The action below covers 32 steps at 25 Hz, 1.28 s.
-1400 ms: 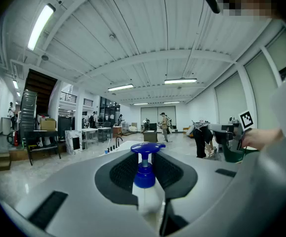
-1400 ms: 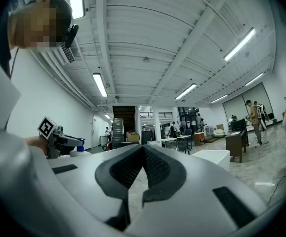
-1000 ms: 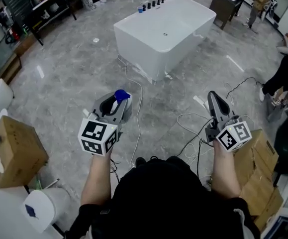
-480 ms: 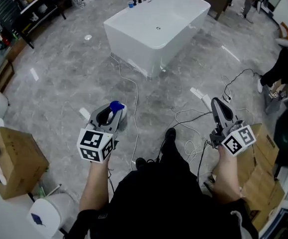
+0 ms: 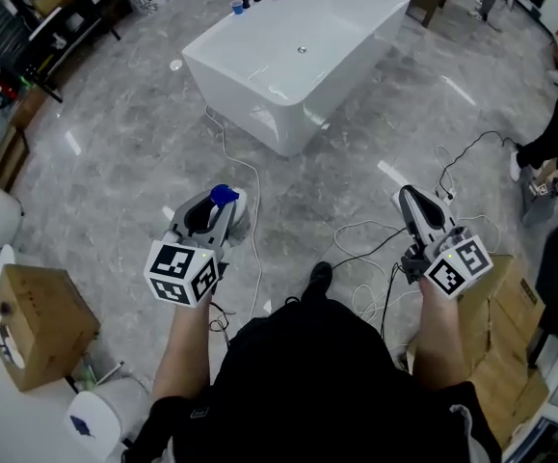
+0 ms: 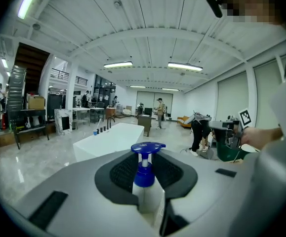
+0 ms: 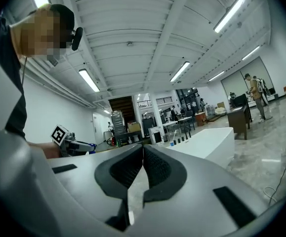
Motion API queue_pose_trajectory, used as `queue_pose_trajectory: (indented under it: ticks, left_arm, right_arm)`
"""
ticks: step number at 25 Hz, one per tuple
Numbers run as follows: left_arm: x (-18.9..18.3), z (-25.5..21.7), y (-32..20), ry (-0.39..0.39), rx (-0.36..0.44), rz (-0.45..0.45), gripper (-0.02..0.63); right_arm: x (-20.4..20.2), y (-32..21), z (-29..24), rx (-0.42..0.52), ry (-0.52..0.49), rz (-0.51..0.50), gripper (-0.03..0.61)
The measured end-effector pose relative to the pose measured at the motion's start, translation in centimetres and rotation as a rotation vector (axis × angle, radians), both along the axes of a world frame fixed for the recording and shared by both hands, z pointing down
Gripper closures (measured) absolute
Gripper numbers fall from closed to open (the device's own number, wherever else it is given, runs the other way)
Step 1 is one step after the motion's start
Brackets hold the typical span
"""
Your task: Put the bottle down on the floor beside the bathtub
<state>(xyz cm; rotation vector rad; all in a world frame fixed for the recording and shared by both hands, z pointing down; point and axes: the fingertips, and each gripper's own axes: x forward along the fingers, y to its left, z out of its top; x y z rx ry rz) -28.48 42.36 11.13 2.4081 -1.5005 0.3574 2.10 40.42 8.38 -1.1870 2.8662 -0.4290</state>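
Head view: pump bottle [image 5: 224,196] is gripped in the left gripper [image 5: 213,215], w/ the bathtub [image 5: 259,114] well apart, ahead & slightly right across bare floor [image 5: 134,152]; right gripper [image 5: 411,201] is held alongside, no nearer the tub. Left gripper view: jaws are clamped on the white bottle body, long axis upright betw. the pads, blue pump head on top, tub seen straight ahead beyond it. Right gripper view: jaws are pressed together on nothing, so the set-down is judged left-hand work.
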Motion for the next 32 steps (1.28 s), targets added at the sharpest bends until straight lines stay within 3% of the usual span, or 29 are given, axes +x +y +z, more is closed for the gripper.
queue_pose_trajectory:
  ticks: [7,11,20,32]
  left_arm:
    - [6.7,-0.2,-7.4,-0.012,0.021,0.032,0.520]
    - [8.6,0.6,-10.8,0.000,0.008,0.049,0.520]
    - [8.4,4.0,-20.4,0.040,-0.042,0.078,0.520]
    - [7.0,5.5,-35.7,0.037,-0.037,0.253,0.520]
  right_arm:
    - [3.5,-6.3,1.2,-0.057,-0.025,-0.055,0.551]
    - [3.7,-8.6,2.5,-0.101,-0.031,-0.076,0.549]
    - [2.3,-15.6,5.0,-0.174,-0.018,-0.063,0.550]
    - [-3.6,-28.7,6.1,-0.218,0.023,0.012,0.551]
